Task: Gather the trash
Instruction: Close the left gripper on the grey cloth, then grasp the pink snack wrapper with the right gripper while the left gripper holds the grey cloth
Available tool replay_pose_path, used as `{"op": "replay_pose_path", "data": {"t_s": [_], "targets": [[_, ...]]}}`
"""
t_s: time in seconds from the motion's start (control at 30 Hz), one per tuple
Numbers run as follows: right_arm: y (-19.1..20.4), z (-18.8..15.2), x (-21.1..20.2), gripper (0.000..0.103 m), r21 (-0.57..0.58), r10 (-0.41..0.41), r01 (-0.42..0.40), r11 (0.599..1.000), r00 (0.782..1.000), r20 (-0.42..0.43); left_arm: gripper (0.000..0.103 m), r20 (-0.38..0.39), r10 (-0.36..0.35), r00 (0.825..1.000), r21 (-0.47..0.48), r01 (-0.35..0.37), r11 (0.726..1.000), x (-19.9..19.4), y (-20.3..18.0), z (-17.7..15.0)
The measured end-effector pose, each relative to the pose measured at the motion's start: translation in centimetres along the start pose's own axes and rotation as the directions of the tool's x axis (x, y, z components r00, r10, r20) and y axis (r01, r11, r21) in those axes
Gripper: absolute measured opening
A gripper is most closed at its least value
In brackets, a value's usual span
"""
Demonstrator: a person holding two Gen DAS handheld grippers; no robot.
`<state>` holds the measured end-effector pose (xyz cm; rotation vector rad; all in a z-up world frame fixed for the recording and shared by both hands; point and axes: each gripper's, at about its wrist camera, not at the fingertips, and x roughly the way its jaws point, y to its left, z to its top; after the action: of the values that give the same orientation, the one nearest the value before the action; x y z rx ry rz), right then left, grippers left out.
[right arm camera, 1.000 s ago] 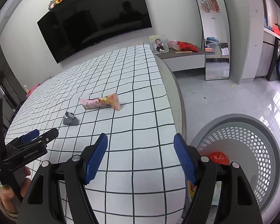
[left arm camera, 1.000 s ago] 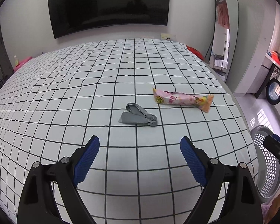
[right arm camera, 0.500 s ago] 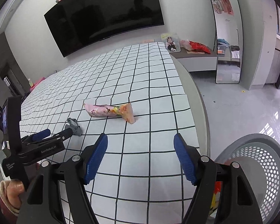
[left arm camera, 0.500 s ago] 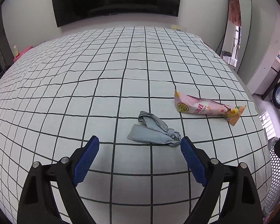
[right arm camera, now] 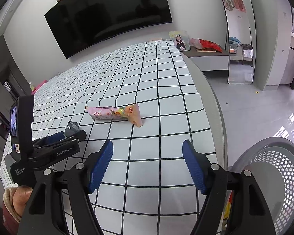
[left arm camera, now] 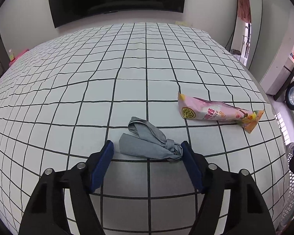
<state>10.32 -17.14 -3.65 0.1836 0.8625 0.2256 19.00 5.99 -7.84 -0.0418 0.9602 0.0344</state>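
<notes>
The crumpled grey knotted cloth scrap [left arm camera: 150,144] lies on the white black-gridded bedspread [left arm camera: 88,90], its long axis running left to right, knot at the right. My left gripper [left arm camera: 147,149] is closing around it, right pad touching the knot, left pad just short. My right gripper [right arm camera: 148,154] hovers open and empty near the bed's edge, beside the grey perforated basket [right arm camera: 280,176]. The pink snack wrapper [left arm camera: 215,111] lies nearby.
</notes>
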Motion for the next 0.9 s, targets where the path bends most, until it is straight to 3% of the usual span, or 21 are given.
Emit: {"op": "replay_pose_path", "data": {"t_s": [0.07, 0.2, 0.4, 0.63, 0.9], "targets": [[0.1, 0.0, 0.1, 0.070, 0.001, -0.002, 0.002, 1.000, 1.000, -0.001, 0.054, 0.003, -0.015, 1.000, 0.000, 0.015, 1.000, -0.3, 0.1, -0.1], [0.1, 0.0, 0.0, 0.070, -0.001, -0.003, 0.003, 1.000, 1.000, -0.001, 0.023, 0.000, -0.042, 0.999, -0.010, 0.042, 0.999, -0.8, 0.5, -0.3], [0.3, 0.1, -0.1, 0.070, -0.008, -0.002, 0.002, 1.000, 1.000, 0.002, 0.020, 0.012, -0.057, 0.998, -0.020, 0.057, 0.998, -2.0, 1.5, -1.0], [1.0, 1.1, 0.7, 0.070, -0.056, 0.003, -0.004, 0.998, 1.000, -0.010, 0.020, 0.073, -0.005, 0.997, -0.003, 0.005, 1.000, -3.9, 2.4, -1.7], [2.7, 4.0, 3.2, 0.070, -0.220, 0.003, -0.015, 0.975, 0.999, -0.054, 0.020, 0.091, 0.021, 0.996, -0.029, -0.018, 0.999, -3.6, 3.8, -1.9]]}}
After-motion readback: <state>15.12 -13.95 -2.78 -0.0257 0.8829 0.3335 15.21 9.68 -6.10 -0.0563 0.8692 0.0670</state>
